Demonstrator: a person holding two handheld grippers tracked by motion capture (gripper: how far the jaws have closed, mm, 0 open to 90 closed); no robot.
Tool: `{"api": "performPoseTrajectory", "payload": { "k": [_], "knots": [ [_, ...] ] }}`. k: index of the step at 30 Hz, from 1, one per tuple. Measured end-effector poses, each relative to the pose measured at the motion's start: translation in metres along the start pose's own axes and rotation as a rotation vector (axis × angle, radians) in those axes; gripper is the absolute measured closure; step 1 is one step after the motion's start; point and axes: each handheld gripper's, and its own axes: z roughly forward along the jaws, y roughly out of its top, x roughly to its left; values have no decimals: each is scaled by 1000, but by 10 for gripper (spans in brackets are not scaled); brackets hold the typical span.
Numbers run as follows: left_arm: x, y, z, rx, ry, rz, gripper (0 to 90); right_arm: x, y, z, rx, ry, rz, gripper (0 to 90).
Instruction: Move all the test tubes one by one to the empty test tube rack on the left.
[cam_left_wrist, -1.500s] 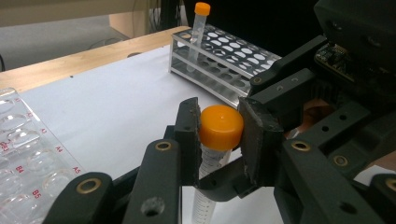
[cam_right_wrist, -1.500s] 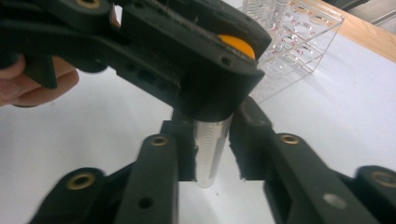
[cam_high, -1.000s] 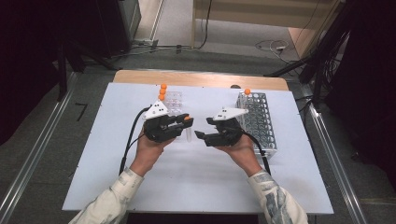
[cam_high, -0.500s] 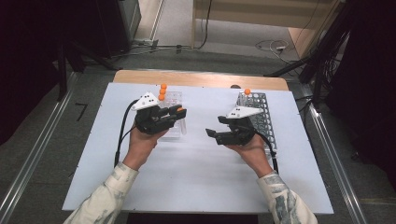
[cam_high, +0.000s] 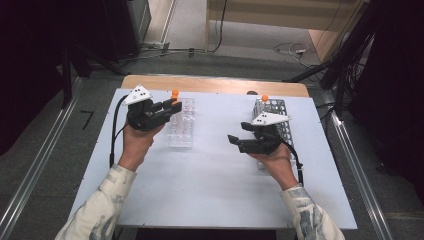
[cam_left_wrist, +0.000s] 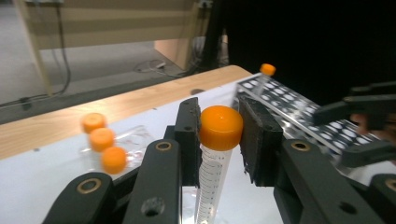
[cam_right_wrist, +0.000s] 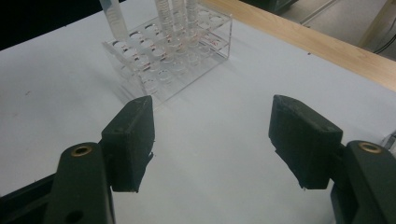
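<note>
The left gripper (cam_left_wrist: 219, 140) clenches a clear graduated orange-capped tube (cam_left_wrist: 218, 135) below its cap, keeping it upright above the clear acrylic rack (cam_high: 181, 125); the right gripper (cam_right_wrist: 212, 140) hangs with fingers released.

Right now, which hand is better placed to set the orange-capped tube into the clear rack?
Left. Its tongs are shut on the tube beside the clear rack. The right tongs are open, empty and farther off.

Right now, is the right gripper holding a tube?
No, the right gripper is open, with bare white table between its fingers.
</note>
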Motion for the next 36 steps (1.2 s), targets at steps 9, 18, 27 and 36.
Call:
{"api": "performPoseTrajectory", "payload": {
  "k": [9, 18, 27, 36],
  "knots": [
    [20, 2, 6, -1, 89, 5, 705, -3, 0, -3, -11, -8, 7, 299],
    [23, -4, 21, 7, 140, 24, 705, -2, -2, -3, -11, -4, 11, 299],
    [24, -17, 31, 30, 163, 45, 704, -3, -6, -5, -12, -6, 20, 299],
    [26, -45, 45, 93, 191, 31, 702, -5, -8, -9, -20, -10, 26, 300]
  ]
}}
